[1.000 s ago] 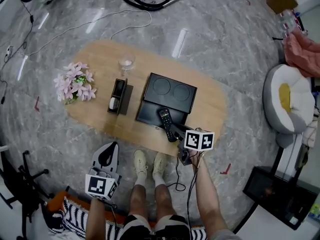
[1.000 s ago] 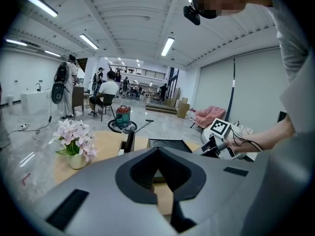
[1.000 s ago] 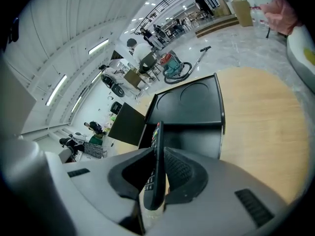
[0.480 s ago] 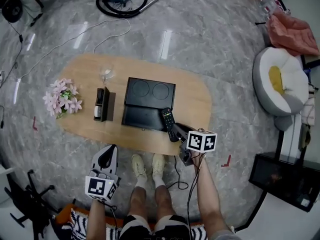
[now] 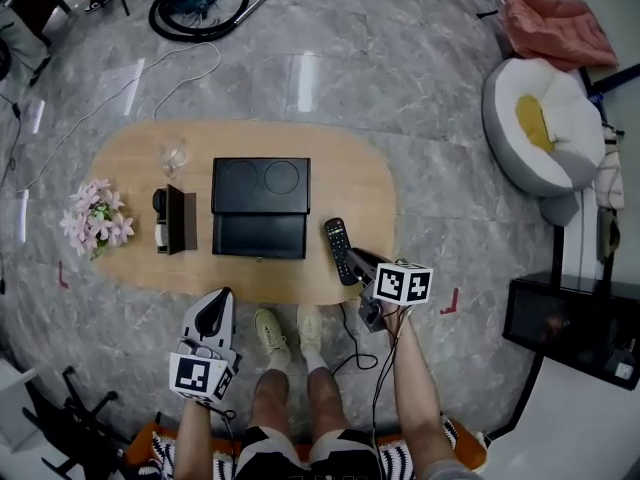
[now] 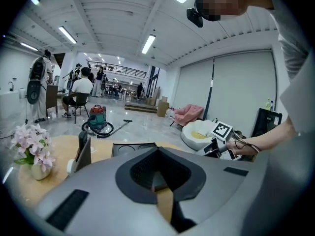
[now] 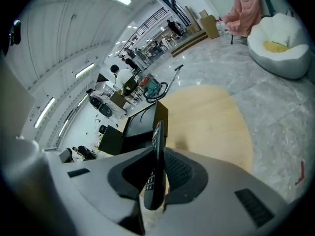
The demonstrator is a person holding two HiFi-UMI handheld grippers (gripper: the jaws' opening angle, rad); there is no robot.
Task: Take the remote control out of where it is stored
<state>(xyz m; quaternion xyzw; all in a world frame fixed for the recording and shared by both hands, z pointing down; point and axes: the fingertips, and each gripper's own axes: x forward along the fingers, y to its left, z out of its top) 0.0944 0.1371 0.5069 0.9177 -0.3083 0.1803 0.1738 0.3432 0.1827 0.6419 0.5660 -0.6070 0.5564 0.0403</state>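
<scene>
Head view looks down on an oval wooden table [image 5: 350, 183] standing on a grey marble floor, with the person's legs at its near edge; a flat black box [image 5: 260, 208] sits at the table's middle, two rings pressed into its top, and as far as I can tell it is closed; the left gripper [image 5: 215, 308] hangs off the table, just short of the near edge and left of the box, and the left gripper view shows its jaws drawn together with nothing between them; the right gripper [image 5: 358, 263] reaches over the near edge towards the table's right end, its jaws set narrow and pressed on the lower part of the remote control [image 5: 339, 248]; a bunch of pink flowers [image 5: 92, 218] stands at the left end; a small black stand [image 5: 172, 220] is between the flowers and the box; the remote itself lies clear of the box, just beside its right side, buttons up in the head view and edge-on between the pads in the right gripper view; a clear glass [image 5: 174, 156] stands near the far edge, behind the stand; judging by this, the taking-out looks done, with only setting the remote down and letting go perhaps left.
</scene>
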